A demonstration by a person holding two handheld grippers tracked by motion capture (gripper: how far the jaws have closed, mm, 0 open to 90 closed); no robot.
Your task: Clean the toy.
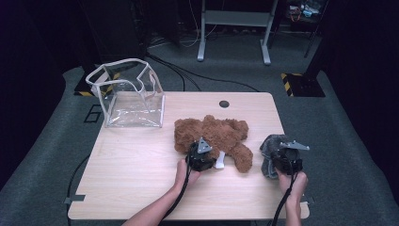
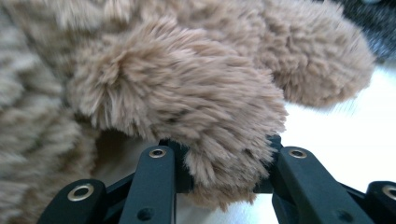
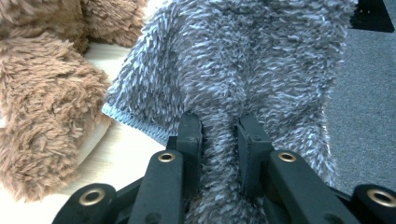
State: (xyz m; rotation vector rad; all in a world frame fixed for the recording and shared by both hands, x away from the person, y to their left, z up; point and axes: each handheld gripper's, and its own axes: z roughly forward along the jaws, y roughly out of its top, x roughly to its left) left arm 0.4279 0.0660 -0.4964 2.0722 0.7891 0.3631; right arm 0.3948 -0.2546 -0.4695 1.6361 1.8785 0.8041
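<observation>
With my left gripper (image 1: pixel 203 151) clamped on a limb of the shaggy brown plush bear (image 1: pixel 214 134) lying mid-table and my right gripper (image 1: pixel 288 151) pinching the grey fleece cloth (image 1: pixel 272 145) at the table's right edge, I should confirm both grips bite deep before lifting

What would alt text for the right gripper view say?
Two black jaws of the right gripper pinch a fold of fuzzy grey cloth that hangs over the table's edge. A brown plush bear lies beside it on the pale wooden table.
</observation>
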